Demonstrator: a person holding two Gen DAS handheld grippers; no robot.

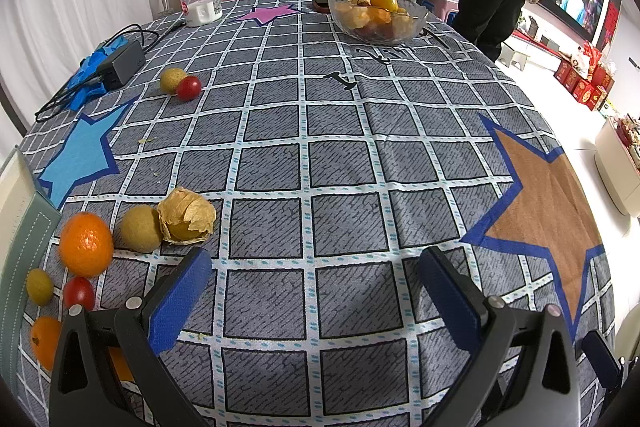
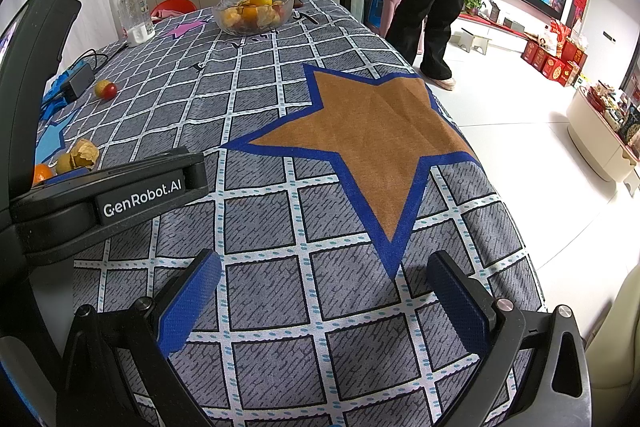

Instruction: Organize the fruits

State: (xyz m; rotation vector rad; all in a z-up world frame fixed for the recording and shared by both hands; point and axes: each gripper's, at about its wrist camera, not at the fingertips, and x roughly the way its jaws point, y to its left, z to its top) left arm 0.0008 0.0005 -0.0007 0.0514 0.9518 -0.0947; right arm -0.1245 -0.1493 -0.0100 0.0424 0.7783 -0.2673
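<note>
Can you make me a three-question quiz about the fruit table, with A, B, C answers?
1. Where is the glass bowl?
A. At the far end of the table
B. Right under the left tongs
C. On the floor

2. What colour is the big star near the right tongs?
A. Green
B. Brown with a blue edge
C. White

3. What are the left tongs doing?
A. Squeezing an orange
B. Shut with nothing inside
C. Open and empty

Answers:
1. A, the bowl sits far across the tablecloth, beyond the loose fruit.
2. B, the star is brown, outlined in blue.
3. C, the blue pads stand wide apart with only cloth between them; the orange lies off to the side.
</note>
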